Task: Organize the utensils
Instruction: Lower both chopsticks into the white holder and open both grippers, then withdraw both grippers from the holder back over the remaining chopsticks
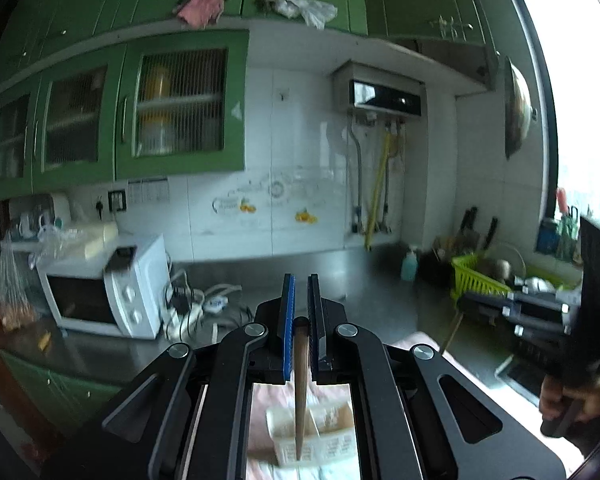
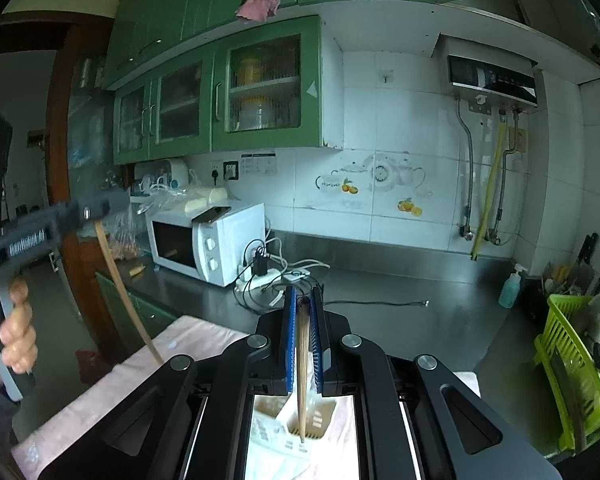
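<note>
Nearest the left wrist camera, the left gripper [image 1: 301, 300] is clamped on a brown chopstick [image 1: 300, 392], which hangs down from between the blue pads to a beige utensil holder [image 1: 312, 432] lying on a pink cloth [image 1: 416, 340]. The right gripper [image 2: 302, 308] is likewise closed on a second chopstick [image 2: 302, 368], its lower end pointing into the slotted holder [image 2: 320, 416] below, beside a white plastic bag [image 2: 272, 436]. The cloth [image 2: 112, 384] covers the near edge of the dark counter [image 2: 412, 320].

In the right wrist view the left gripper [image 2: 96, 206] appears at the left edge, gripped by a hand [image 2: 18, 332], its chopstick [image 2: 128, 296] slanting down toward the cloth.

Farther out, a white microwave [image 2: 208, 240] stands at the counter's left end with a tangle of cables [image 2: 268, 276] beside it. A green dish rack [image 2: 572, 364] sits at the right end, with a soap bottle [image 2: 510, 286] near the back wall.
</note>
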The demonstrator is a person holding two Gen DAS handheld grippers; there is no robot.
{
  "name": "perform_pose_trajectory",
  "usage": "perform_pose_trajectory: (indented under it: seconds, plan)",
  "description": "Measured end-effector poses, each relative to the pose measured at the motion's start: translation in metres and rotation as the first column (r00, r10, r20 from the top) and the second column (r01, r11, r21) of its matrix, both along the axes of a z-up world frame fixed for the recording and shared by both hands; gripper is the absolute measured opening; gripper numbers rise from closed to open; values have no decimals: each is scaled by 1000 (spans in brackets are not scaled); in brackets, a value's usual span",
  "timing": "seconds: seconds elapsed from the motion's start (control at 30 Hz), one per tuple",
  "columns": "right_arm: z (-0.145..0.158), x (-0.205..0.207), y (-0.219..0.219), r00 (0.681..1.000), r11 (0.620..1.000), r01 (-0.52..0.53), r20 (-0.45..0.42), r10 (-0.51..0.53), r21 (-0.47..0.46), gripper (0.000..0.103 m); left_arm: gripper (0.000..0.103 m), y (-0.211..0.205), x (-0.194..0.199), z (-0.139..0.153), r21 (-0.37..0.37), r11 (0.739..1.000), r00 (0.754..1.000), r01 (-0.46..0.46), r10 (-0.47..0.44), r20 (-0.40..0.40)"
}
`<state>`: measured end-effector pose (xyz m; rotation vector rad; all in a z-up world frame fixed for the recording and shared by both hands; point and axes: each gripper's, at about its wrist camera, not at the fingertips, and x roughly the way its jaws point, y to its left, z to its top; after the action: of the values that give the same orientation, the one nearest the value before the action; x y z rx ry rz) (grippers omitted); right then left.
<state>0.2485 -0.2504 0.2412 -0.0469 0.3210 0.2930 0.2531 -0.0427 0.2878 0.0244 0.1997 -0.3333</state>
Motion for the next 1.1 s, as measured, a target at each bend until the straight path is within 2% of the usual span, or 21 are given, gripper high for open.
perform_pose_trajectory:
  seconds: [0.1,0.23,0.53,0.73,0.9,1.0,1.03,1.1]
  plan:
    - [1,15,1,1000,1000,7,2,-7,-3,7,4,-3,16,14,2,1000,999,-15,15,36]
    - [-4,28,3,1000,1000,7,1,-7,-8,7,4,-6,41,11,-25,999,999,-20,21,34]
    - [-38,52,7,999,1000,-6,-48,6,3,7,4,-6,86,-44,-46,999,995,-23,19,-95]
    - [-59,58,8,997,1000,2,-75,-2,2,7,5,-2,101,-78,-60,997,985,-39,28,-172]
    - [-72,60,8,994,1000,-2,-105,2,-5,7,5,1,104,-98,-36,998,973,-52,43,-227]
    - [-73,55,6,995,1000,11,-96,-12,-9,17,9,4,102,-106,-27,998,967,-57,49,-248]
    - [-72,53,5,996,1000,18,-90,-19,-12,17,9,6,100,-107,-27,998,965,-60,51,-256]
    - [-68,46,5,996,1000,19,-81,-21,-22,22,20,10,92,-107,-32,998,964,-56,46,-261]
